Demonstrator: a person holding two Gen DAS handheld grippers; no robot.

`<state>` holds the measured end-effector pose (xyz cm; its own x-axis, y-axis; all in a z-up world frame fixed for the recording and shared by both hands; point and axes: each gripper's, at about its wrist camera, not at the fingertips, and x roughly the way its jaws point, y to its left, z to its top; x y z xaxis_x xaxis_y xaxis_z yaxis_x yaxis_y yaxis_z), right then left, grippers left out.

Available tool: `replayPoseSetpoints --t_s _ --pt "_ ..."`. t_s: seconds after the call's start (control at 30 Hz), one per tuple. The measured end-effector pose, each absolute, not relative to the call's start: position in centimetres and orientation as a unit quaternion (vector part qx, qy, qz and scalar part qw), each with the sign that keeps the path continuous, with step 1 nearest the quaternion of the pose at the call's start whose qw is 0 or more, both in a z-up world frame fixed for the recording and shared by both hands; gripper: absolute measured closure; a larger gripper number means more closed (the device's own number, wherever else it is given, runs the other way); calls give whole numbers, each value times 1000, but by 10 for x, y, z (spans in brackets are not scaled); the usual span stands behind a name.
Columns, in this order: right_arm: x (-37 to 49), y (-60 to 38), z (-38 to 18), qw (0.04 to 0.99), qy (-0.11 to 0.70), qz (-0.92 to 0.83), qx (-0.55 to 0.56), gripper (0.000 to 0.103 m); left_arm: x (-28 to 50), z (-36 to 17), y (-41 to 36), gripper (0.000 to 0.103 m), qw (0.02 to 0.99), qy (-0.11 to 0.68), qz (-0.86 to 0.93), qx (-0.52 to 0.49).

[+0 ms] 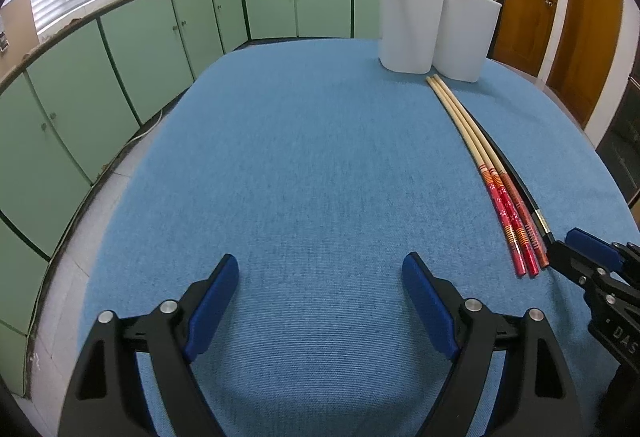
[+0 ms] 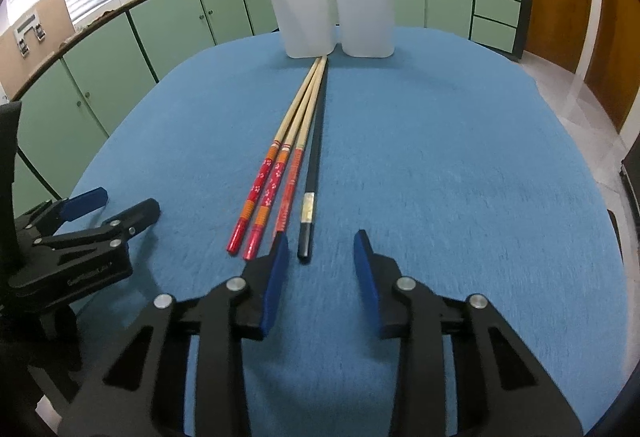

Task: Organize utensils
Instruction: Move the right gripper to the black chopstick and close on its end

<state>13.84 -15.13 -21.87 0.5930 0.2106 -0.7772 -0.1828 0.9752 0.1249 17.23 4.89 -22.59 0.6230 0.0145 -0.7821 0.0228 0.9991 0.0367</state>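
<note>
Three bamboo chopsticks [image 2: 280, 173] with red and orange patterned ends lie side by side on the blue tablecloth, with one black chopstick [image 2: 316, 157] along their right. Their tips point at a white two-compartment holder [image 2: 332, 9]. My right gripper [image 2: 320, 249] is open. The black chopstick's near end lies between its jaws, close to the left pad, and neither pad touches it. My left gripper [image 1: 320, 265] is wide open over bare cloth, left of the bamboo chopsticks [image 1: 492, 173] and the black chopstick [image 1: 516, 185].
The holder [image 1: 408, 25] stands at the table's far side, with patterned bamboo chopsticks in its left compartment and a dark chopstick in its right. Green cabinets and a counter curve behind the table. A wooden door is at the right. The blue cloth [image 1: 300, 157] spreads left of the chopsticks.
</note>
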Motion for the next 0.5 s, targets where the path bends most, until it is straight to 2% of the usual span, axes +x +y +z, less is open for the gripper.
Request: replayPoseSetpoints --t_s 0.03,0.13,0.17,0.5 --pt "139 -151 -219 892 438 109 13 74 172 -226 49 20 900 434 -2 22" --pt "140 -149 -219 892 438 111 10 94 172 -226 48 20 901 434 -2 24" --pt "141 -151 -220 892 438 111 14 97 172 -226 48 20 901 434 -3 25" --pt "132 -181 -215 902 425 66 32 97 163 -220 29 20 905 424 -40 16"
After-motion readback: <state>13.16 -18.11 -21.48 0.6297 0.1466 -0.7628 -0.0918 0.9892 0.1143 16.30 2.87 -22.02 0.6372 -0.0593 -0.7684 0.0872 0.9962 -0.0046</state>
